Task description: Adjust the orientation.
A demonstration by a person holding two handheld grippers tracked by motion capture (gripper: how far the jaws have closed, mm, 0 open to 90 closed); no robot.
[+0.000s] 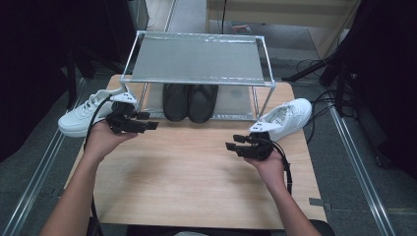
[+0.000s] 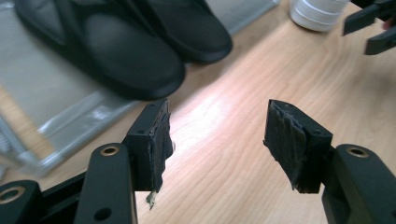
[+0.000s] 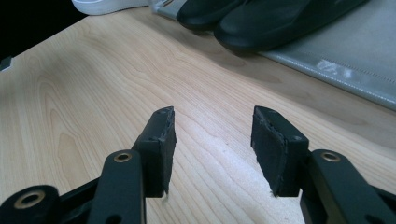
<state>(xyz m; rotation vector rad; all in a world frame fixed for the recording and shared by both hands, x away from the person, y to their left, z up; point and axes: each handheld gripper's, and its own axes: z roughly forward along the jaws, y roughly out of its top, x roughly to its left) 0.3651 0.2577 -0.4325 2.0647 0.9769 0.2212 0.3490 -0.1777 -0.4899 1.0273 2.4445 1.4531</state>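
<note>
A pair of black shoes [image 1: 189, 101] stands side by side on the lower shelf of a metal rack [image 1: 196, 61] at the back of the wooden table. One white sneaker [image 1: 86, 115] lies left of the rack and another white sneaker [image 1: 285, 118] lies to its right. My left gripper [image 1: 150, 121] hovers in front of the rack's left leg, open, with nothing between its jaws. My right gripper [image 1: 232, 142] is held just in front of the right sneaker, open and empty. The left gripper view has the open left gripper [image 2: 217, 126] facing the black shoes [image 2: 126, 51]. In the right gripper view, the right gripper [image 3: 212, 126] stands open over bare wood.
The rack's top shelf [image 1: 196, 59] is bare mesh. Bare wooden tabletop [image 1: 196, 172] lies between and in front of both hands. The lower shelf [image 3: 355, 51] has free room beside the black shoes [image 3: 261, 18]. Cables and dark stands sit on the floor at the right.
</note>
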